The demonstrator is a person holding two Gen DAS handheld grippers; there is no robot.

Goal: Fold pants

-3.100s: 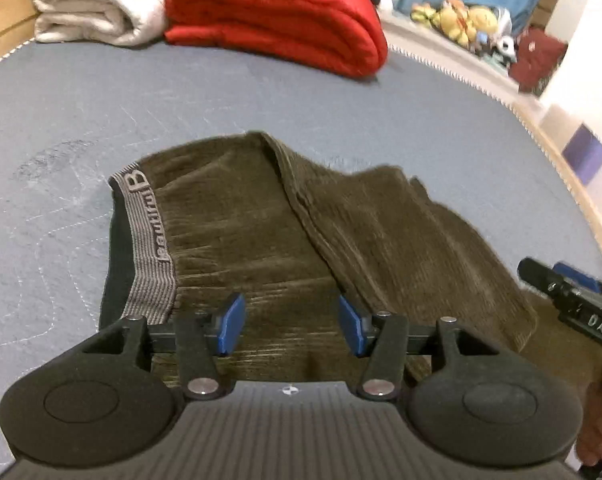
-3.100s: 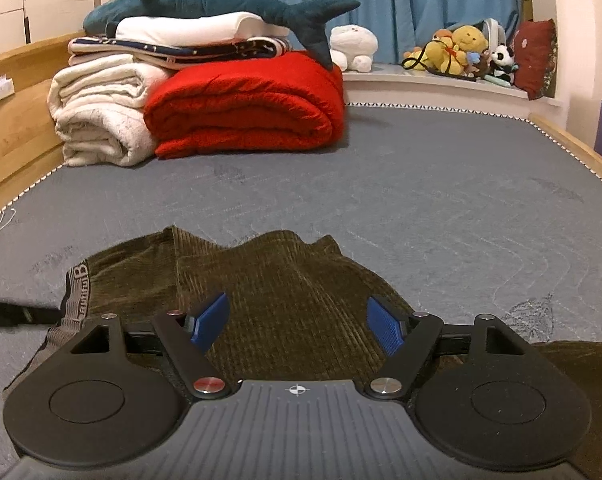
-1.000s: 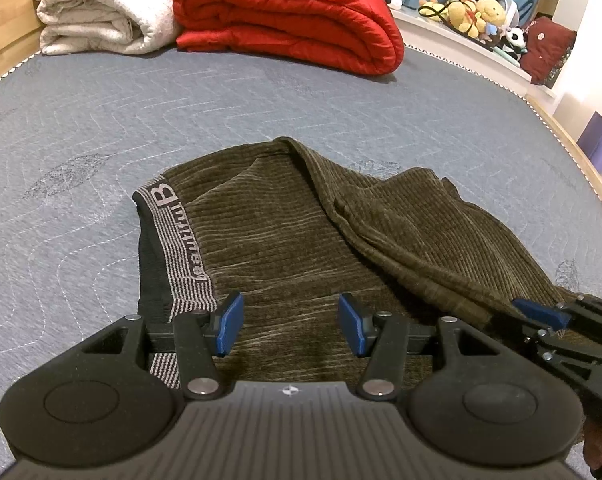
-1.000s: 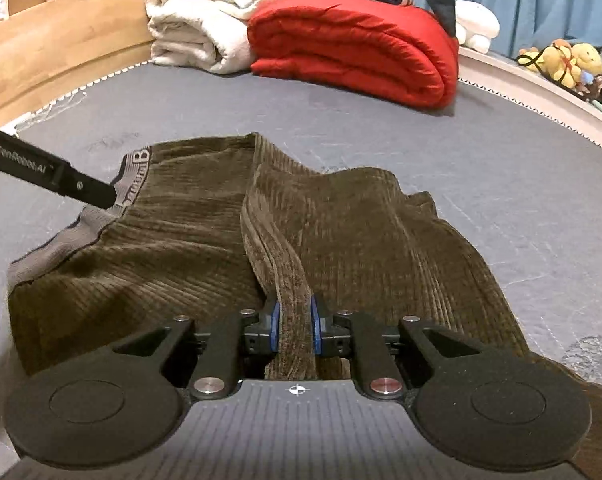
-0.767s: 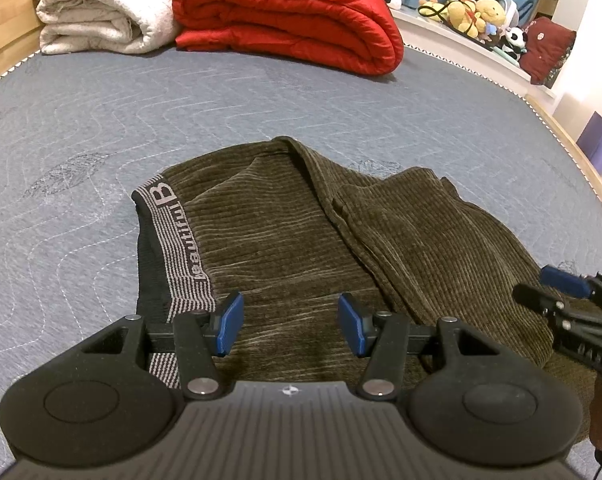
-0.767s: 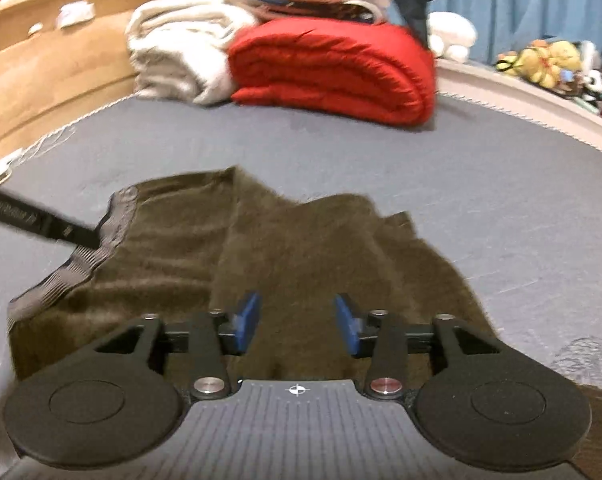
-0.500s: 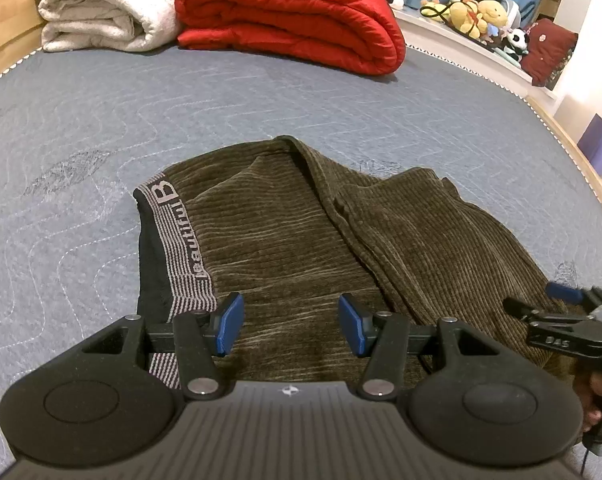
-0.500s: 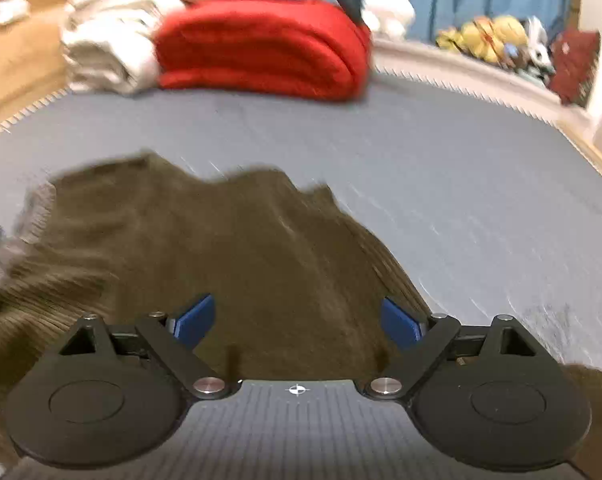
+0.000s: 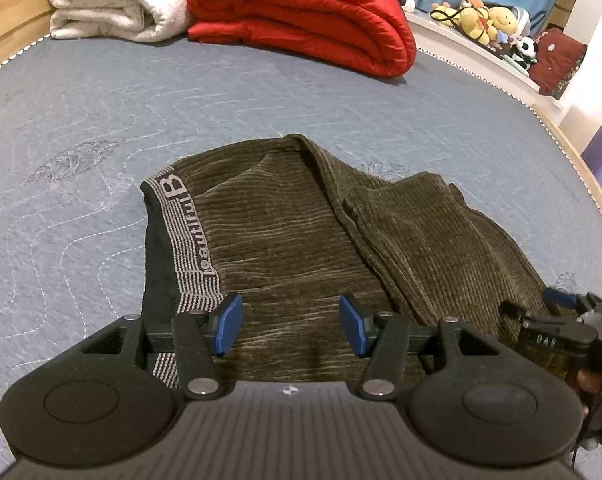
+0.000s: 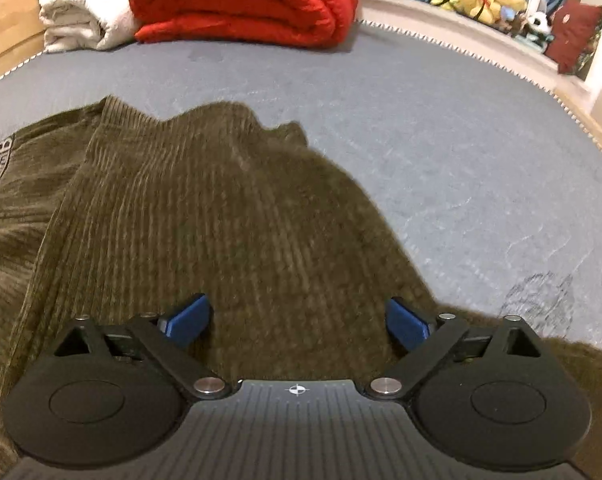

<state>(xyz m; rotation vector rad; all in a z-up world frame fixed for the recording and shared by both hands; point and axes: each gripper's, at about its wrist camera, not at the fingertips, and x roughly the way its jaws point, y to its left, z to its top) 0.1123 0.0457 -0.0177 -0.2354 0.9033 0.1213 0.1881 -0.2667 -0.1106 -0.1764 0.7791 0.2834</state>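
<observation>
Both tongs hang above a pair of olive corduroy pants [image 9: 301, 240] lying on a grey quilted bed [image 9: 81, 120]. Left tongs [image 9: 291, 326] stand parted and grasp nothing, poised over the cloth just beside the striped waistband [image 9: 189, 248]. Right tongs [image 10: 297, 322], seen low at the right edge of the left view, are spreading wider, pads clear of the cloth below them. One leg [image 10: 221, 208] lies doubled over toward the waist, its edge rumpled and uneven, so the fold looks part done. By this reading, the step in hand is a release between folds. The next move probably calls for a fresh pinch on the near edge of the cloth, both tongs together, to bring it over squarely. A red quilt [image 9: 301, 12] and white blanket [image 9: 109, 4] sit far behind.
</observation>
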